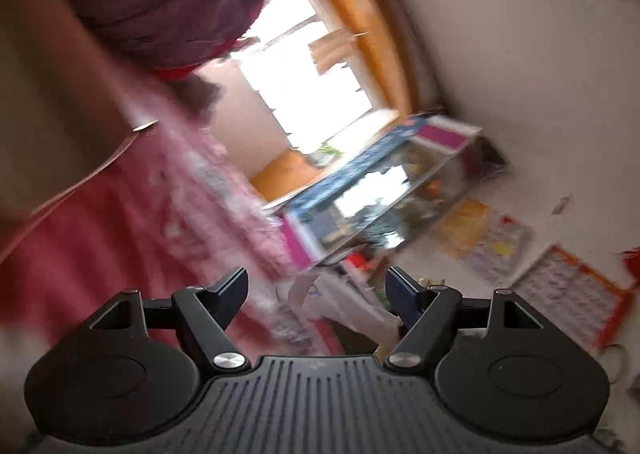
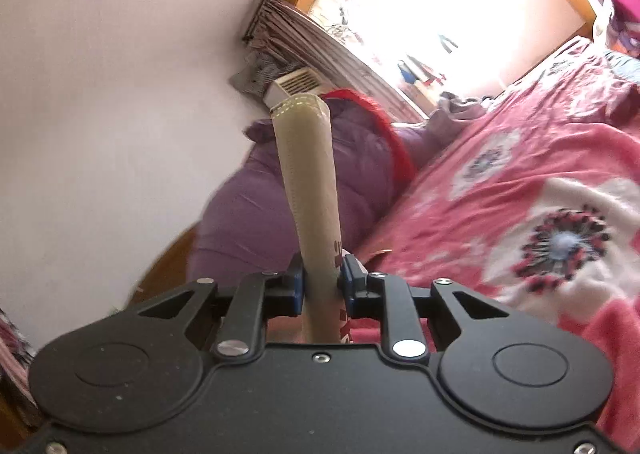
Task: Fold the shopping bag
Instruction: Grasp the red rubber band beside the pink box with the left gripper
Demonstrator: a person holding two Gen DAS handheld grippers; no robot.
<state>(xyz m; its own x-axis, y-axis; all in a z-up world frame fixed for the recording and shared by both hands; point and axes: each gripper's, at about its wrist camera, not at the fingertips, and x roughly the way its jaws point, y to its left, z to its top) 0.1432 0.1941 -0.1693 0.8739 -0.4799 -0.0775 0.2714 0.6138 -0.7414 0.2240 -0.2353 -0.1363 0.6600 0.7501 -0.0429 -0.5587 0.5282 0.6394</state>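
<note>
Pinching a folded cream shopping bag (image 2: 308,189) between nearly closed jaws, the right gripper (image 2: 322,274) tilts over the pink floral bedspread (image 2: 540,181). Spread wide and empty, the left gripper (image 1: 318,286) points roomward, view blurred.

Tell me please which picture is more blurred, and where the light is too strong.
Left wrist view: heavy motion blur smears the pink bedspread and the shelf; only the open left gripper looks sharp. The window is blown out white. Right wrist view: much sharper; the right gripper is shut on the beige bag, but the window glares white here too.
</note>
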